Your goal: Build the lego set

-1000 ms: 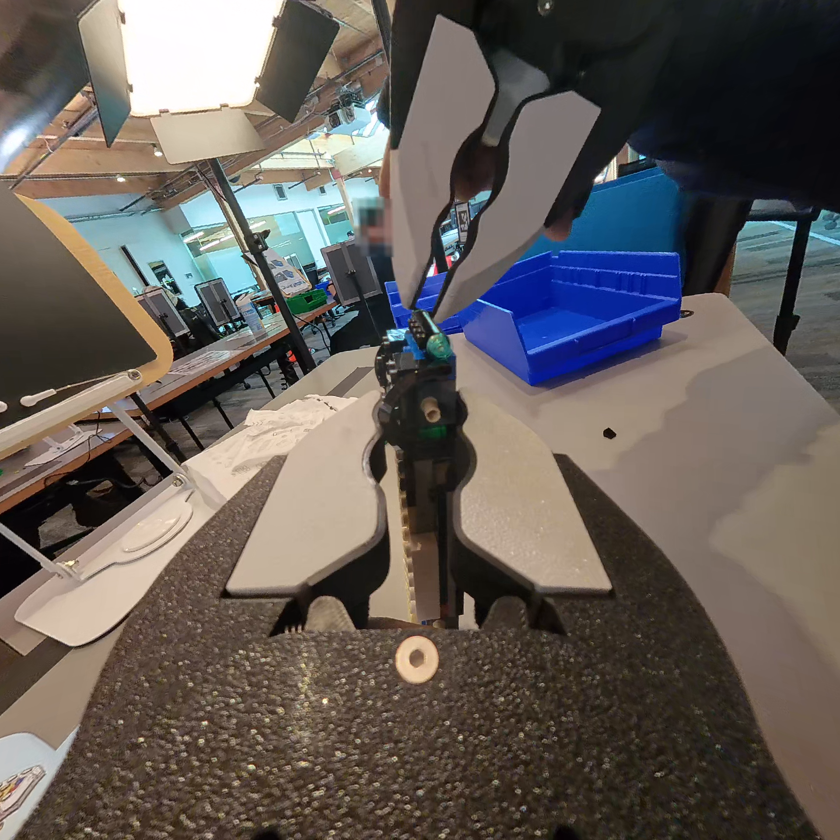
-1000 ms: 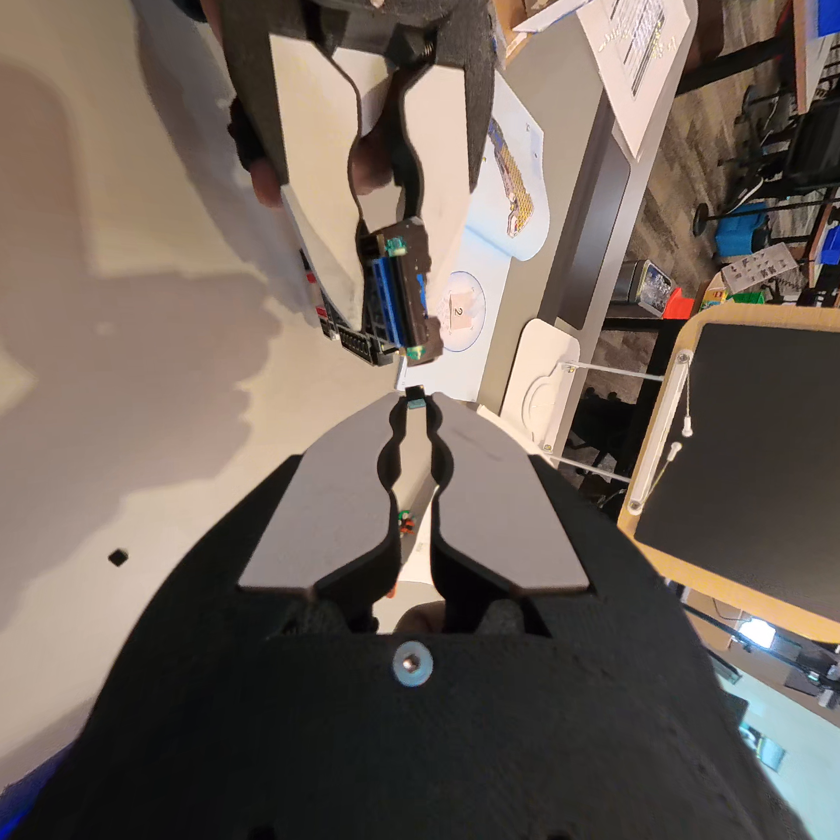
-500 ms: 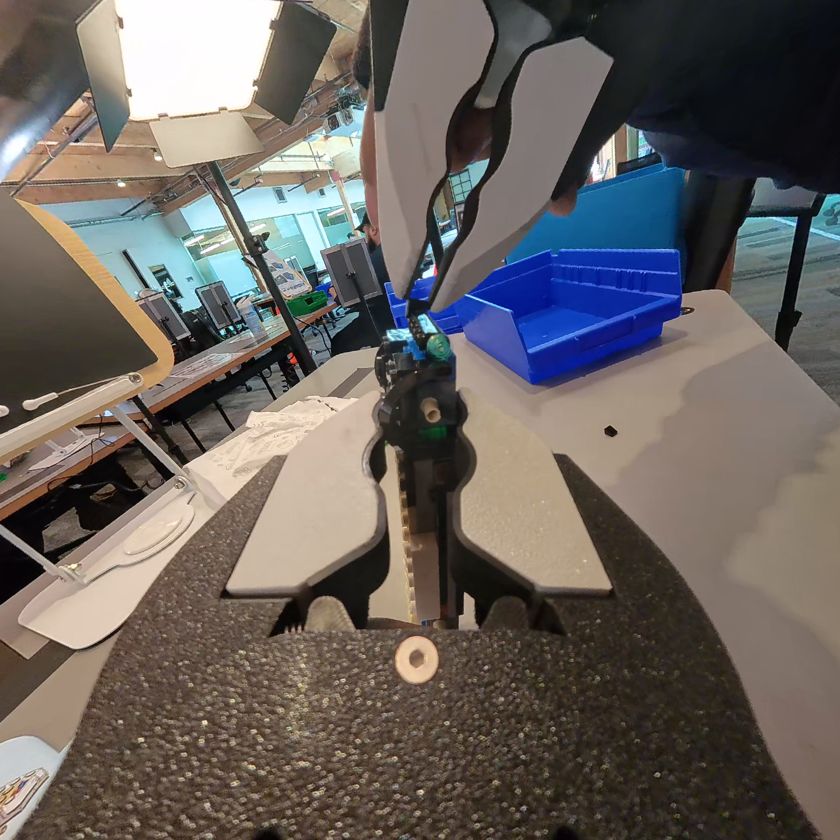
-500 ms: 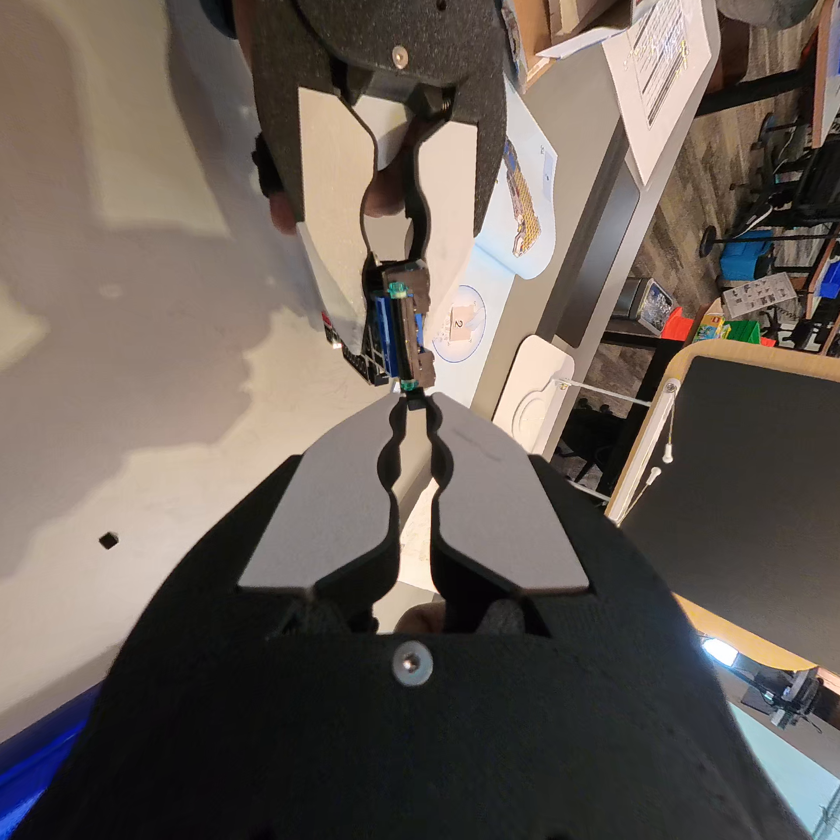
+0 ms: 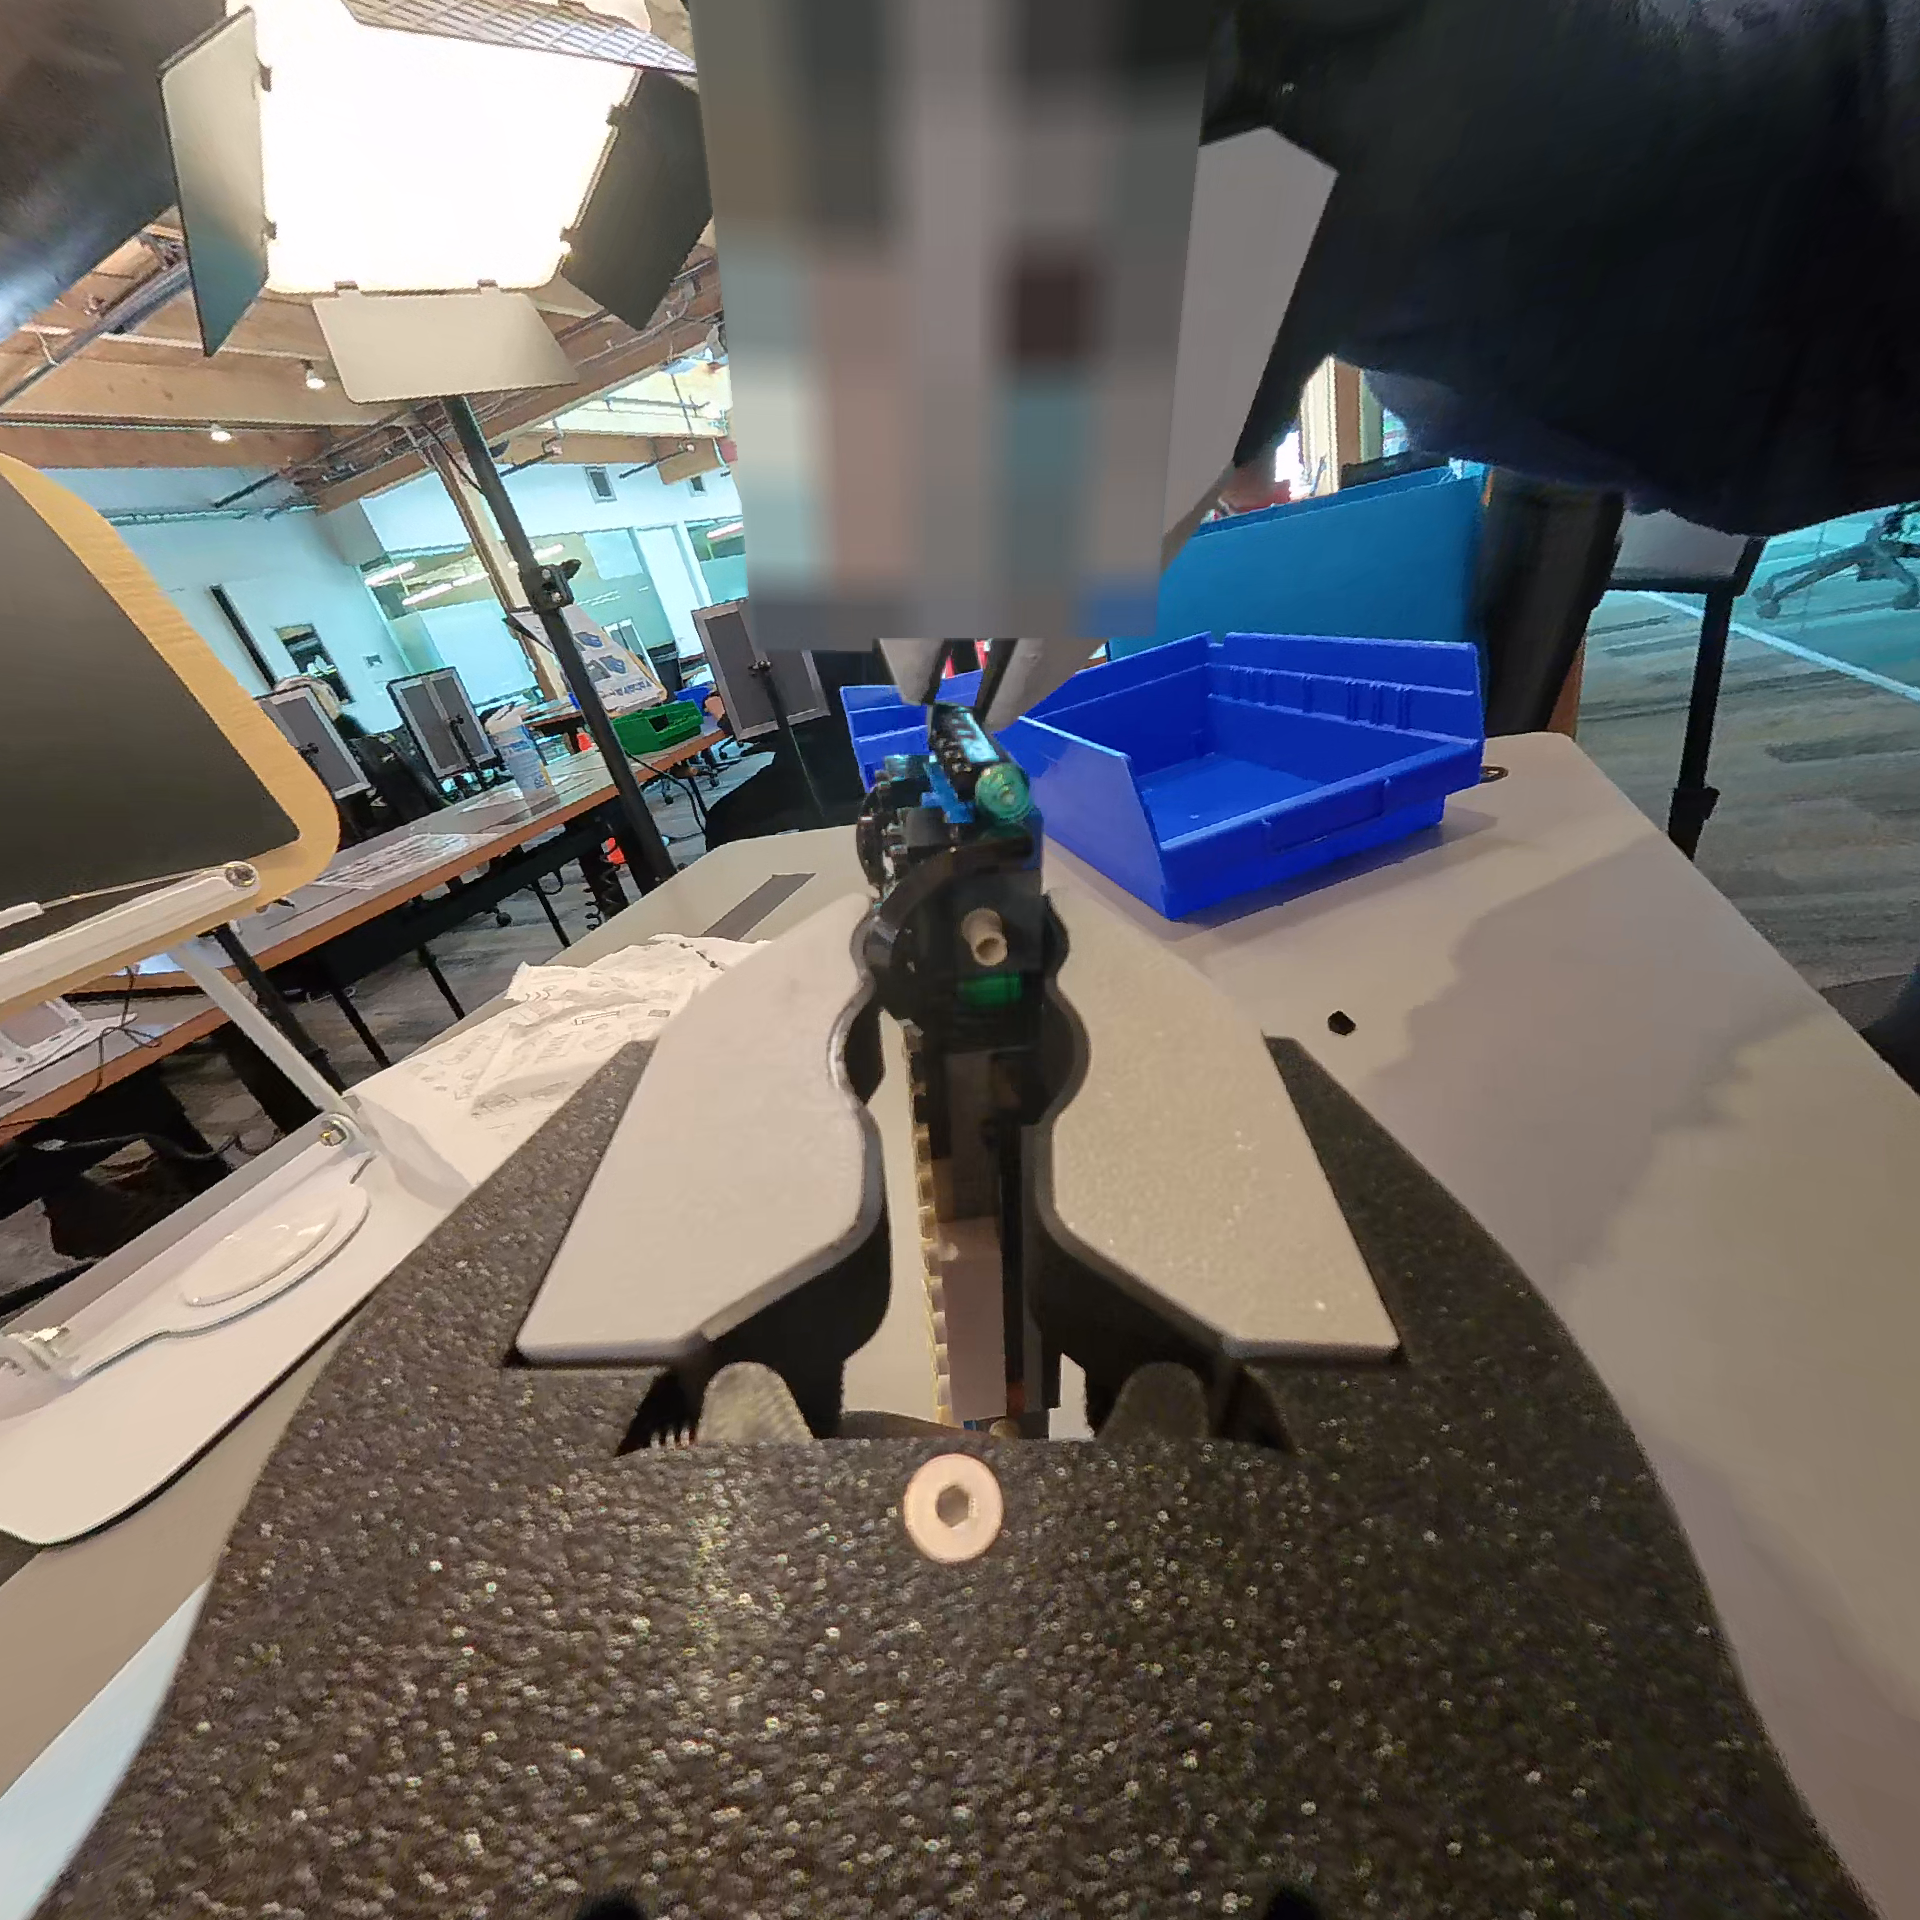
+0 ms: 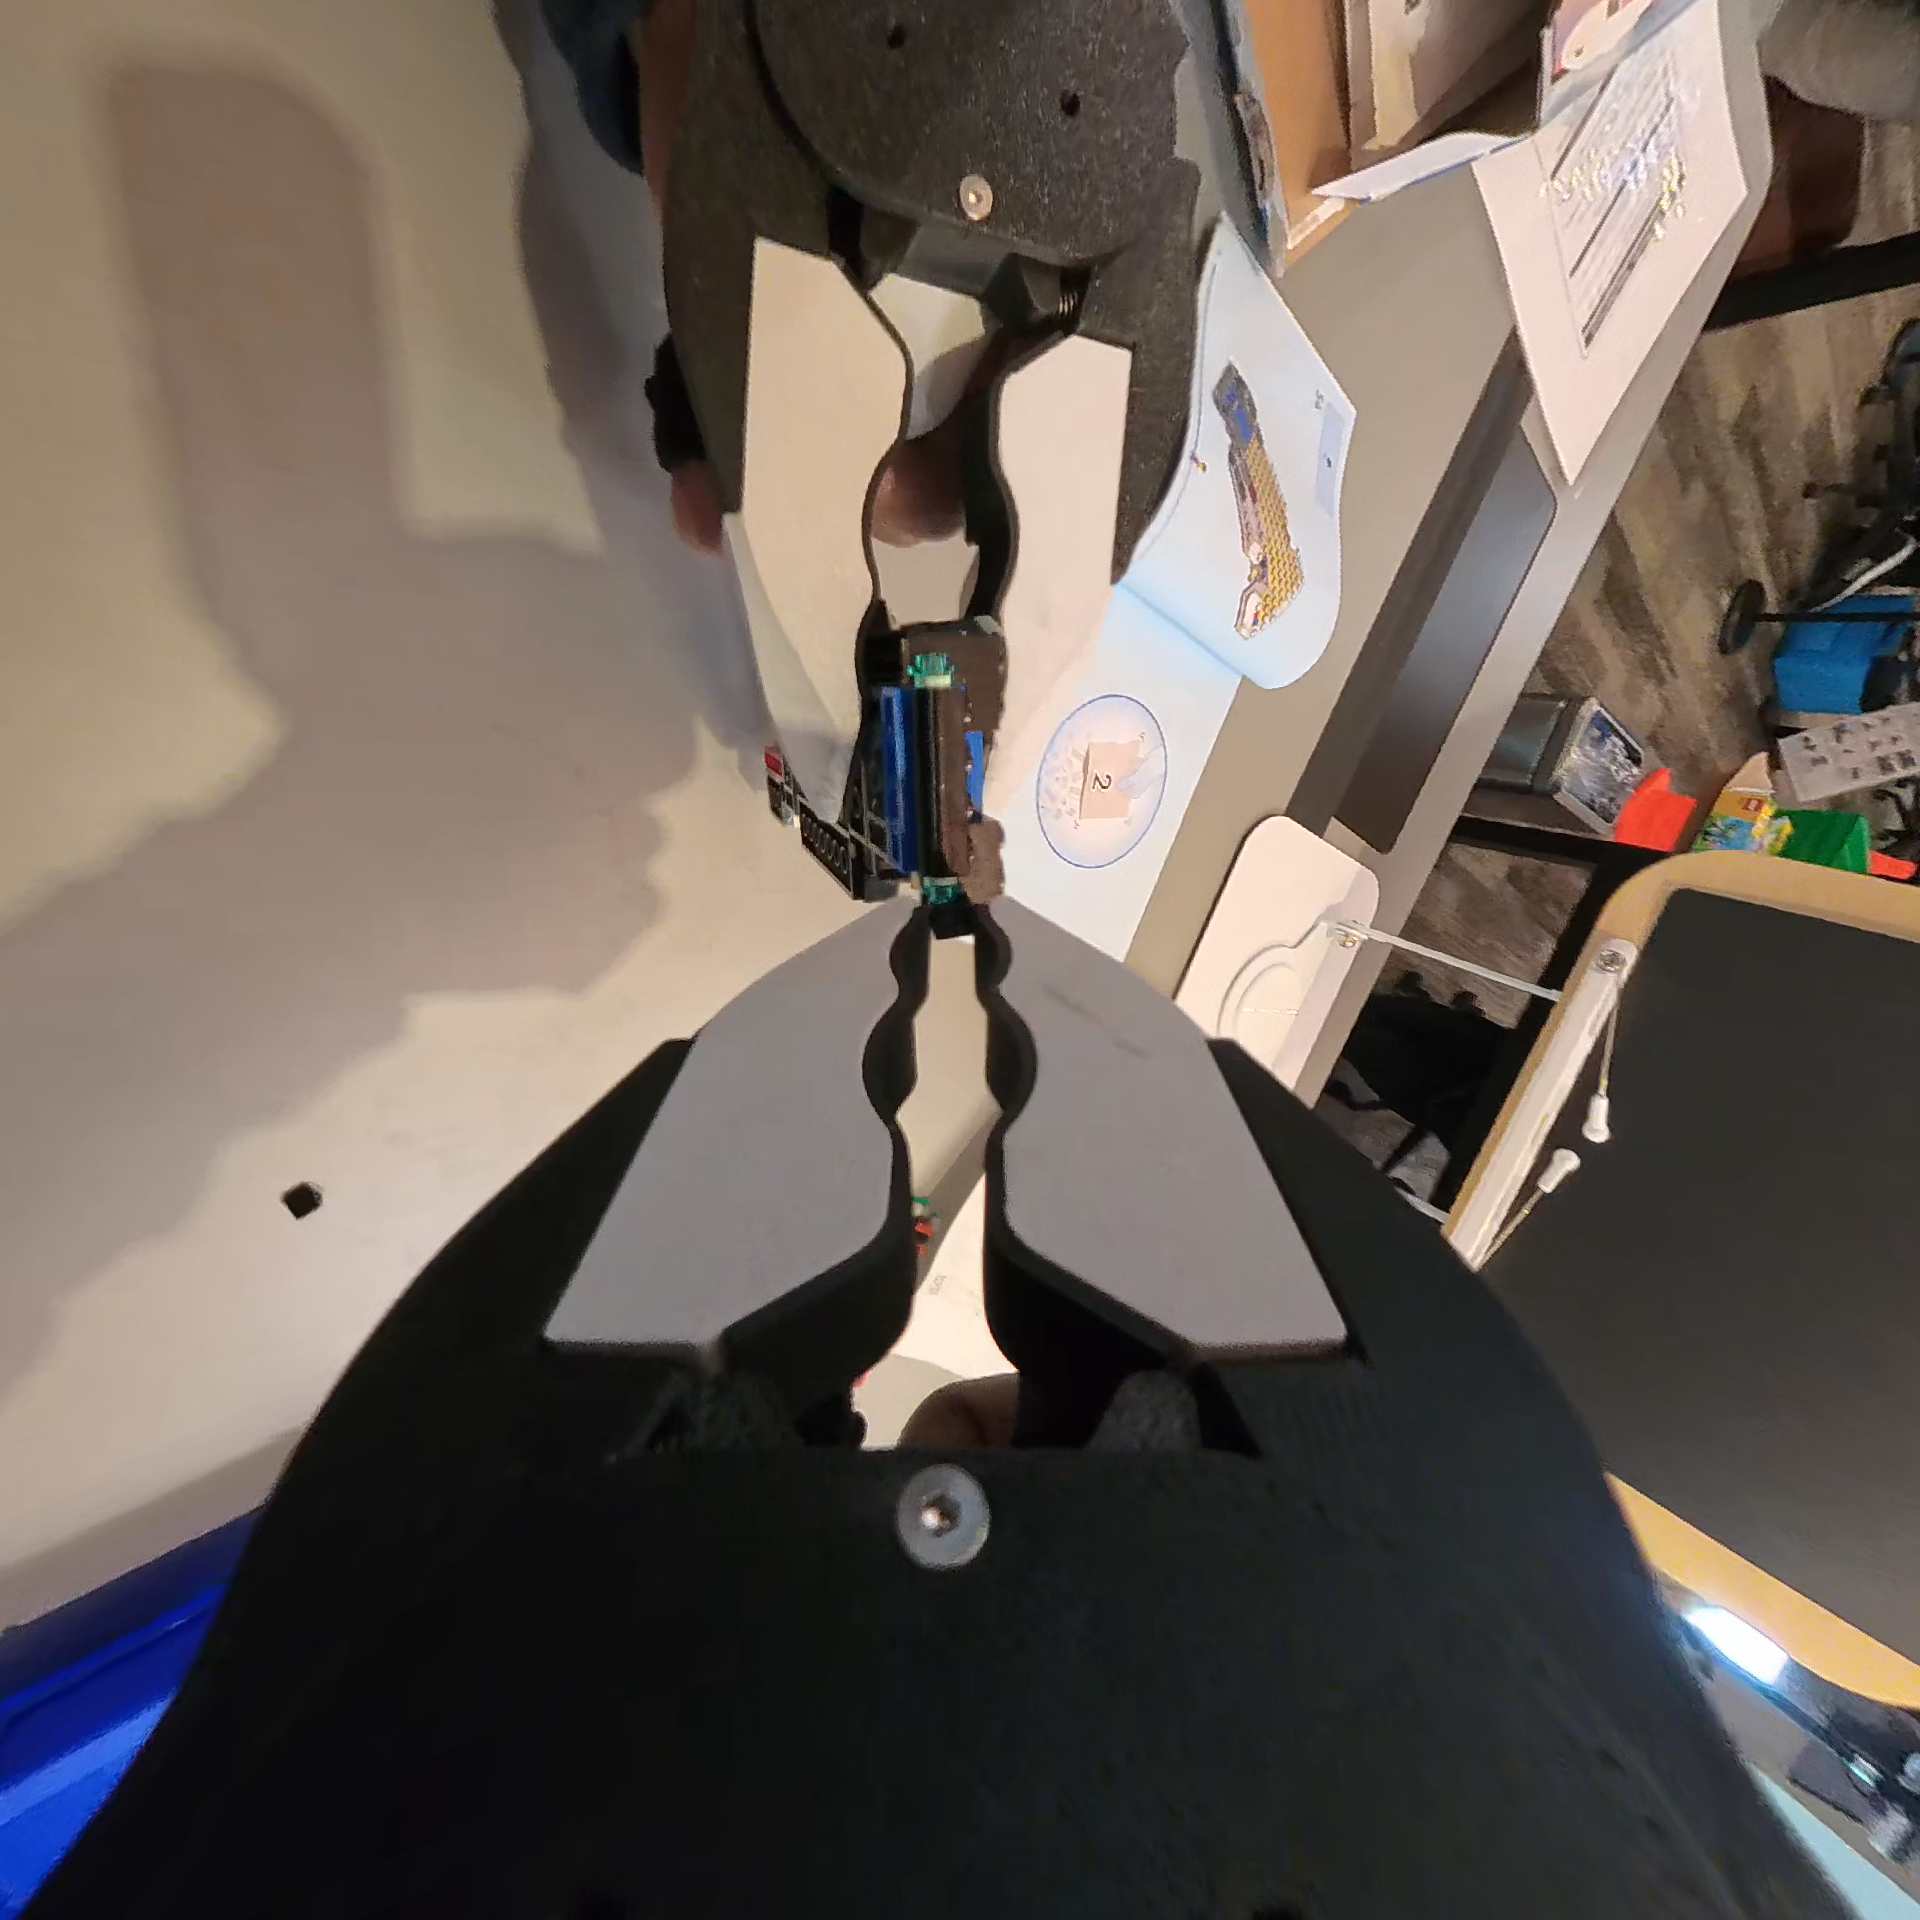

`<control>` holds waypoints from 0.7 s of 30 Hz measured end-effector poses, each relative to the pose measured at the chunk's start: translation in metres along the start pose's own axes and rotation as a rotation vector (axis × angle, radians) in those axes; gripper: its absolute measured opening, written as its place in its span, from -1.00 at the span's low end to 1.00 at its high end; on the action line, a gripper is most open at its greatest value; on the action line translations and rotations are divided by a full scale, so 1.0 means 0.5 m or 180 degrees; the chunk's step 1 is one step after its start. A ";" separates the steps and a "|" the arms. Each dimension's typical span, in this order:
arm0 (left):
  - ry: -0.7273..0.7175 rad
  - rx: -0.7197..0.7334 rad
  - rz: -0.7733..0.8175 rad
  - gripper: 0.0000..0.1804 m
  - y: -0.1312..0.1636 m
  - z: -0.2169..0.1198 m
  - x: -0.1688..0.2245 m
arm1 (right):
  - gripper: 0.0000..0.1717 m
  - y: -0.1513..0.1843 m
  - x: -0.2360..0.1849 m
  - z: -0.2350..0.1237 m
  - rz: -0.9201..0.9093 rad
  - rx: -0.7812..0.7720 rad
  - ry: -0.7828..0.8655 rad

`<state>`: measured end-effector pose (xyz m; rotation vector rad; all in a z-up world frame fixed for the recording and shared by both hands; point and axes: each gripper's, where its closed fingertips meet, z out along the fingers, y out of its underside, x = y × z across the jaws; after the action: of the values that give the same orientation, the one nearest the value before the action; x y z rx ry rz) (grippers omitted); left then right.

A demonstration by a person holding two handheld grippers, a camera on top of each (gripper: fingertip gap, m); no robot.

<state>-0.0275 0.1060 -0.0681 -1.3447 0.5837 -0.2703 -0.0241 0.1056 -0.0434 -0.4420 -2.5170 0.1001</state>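
1. Brick model (image 5: 956,935), black and blue with green studs, is sitting clamped in the left hand-held gripper (image 5: 961,966), raised above the grey table (image 5: 1558,1091) rather than resting on it.
2. Both grey fingers (image 5: 748,1122) of that left hand-held gripper are pressing on the model's dark sides, and a long toothed strip of it is running back between them.
3. Coming in from above, the right hand-held gripper (image 6: 940,920) is pinching a small black piece (image 6: 948,923) at its very tips, the jaws nearly together.
4. That piece is touching the model's near end right beside a green stud (image 6: 938,891), so by the look of it the fitting step is under way.
5. Seating it would call for a straight, steady push along the model's length while the left grip is bracing hard; any tilt could pop the piece sideways.
6. Behind them, a blue bin (image 5: 1299,790) is standing on the table's far edge, and an open instruction booklet (image 6: 1262,520) is lying just beyond the model.
7. One loose black bit (image 5: 1342,1022) is lying alone on the table, well apart.
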 end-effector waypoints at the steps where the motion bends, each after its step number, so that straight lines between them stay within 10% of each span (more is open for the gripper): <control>1: 0.0018 0.0016 -0.0018 -0.72 -0.001 0.000 0.001 | -0.91 -0.001 -0.001 -0.001 0.0023 0.0035 -0.0046; 21: 0.0372 0.0349 -0.0836 -0.72 -0.014 -0.012 -0.002 | -0.92 -0.020 0.017 -0.003 0.0379 0.0411 -0.0331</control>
<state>-0.0305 0.1001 -0.0619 -1.3047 0.4814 -0.5899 -0.0327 0.0991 -0.0363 -0.5462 -2.5654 0.3374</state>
